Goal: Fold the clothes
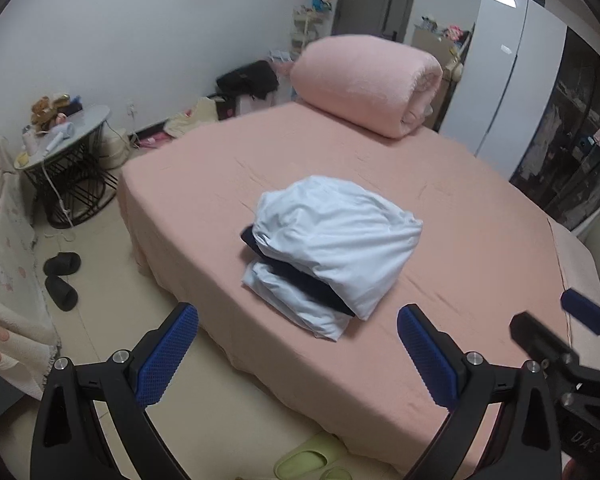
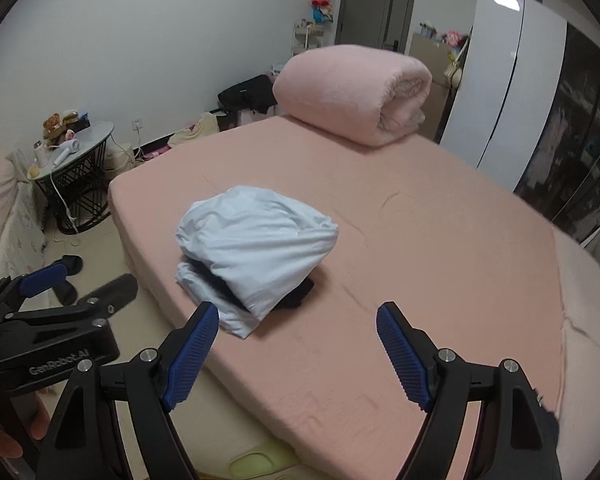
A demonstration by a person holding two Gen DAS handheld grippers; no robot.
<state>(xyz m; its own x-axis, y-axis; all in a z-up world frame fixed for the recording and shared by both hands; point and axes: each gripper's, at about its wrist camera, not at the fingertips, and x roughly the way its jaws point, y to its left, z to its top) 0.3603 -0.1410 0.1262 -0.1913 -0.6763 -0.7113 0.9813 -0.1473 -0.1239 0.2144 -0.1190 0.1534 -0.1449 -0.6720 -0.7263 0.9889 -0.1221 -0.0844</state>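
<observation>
A folded pale blue garment [image 1: 332, 248] [image 2: 252, 244] lies in a loose bundle on the pink bed [image 1: 480, 216] [image 2: 440, 240], with a dark navy piece [image 1: 308, 280] [image 2: 296, 296] showing from between its layers. My left gripper [image 1: 298, 316] hangs open just short of the bundle's near edge, nothing between its blue pads [image 1: 168, 356]. My right gripper [image 2: 298, 316] is open too, its left pad [image 2: 192, 356] close to the bundle's near corner without touching. Each gripper shows at the other view's edge [image 1: 580, 320] [image 2: 44, 280].
A rolled pink quilt [image 1: 364, 84] [image 2: 352, 92] sits at the bed's far end. Left of the bed stand a round side table [image 1: 64, 140] [image 2: 72, 148] and black slippers [image 1: 62, 276] on the floor. Green slippers [image 1: 312, 456] lie by the near bed edge. A white wardrobe [image 1: 500, 68] stands at the right.
</observation>
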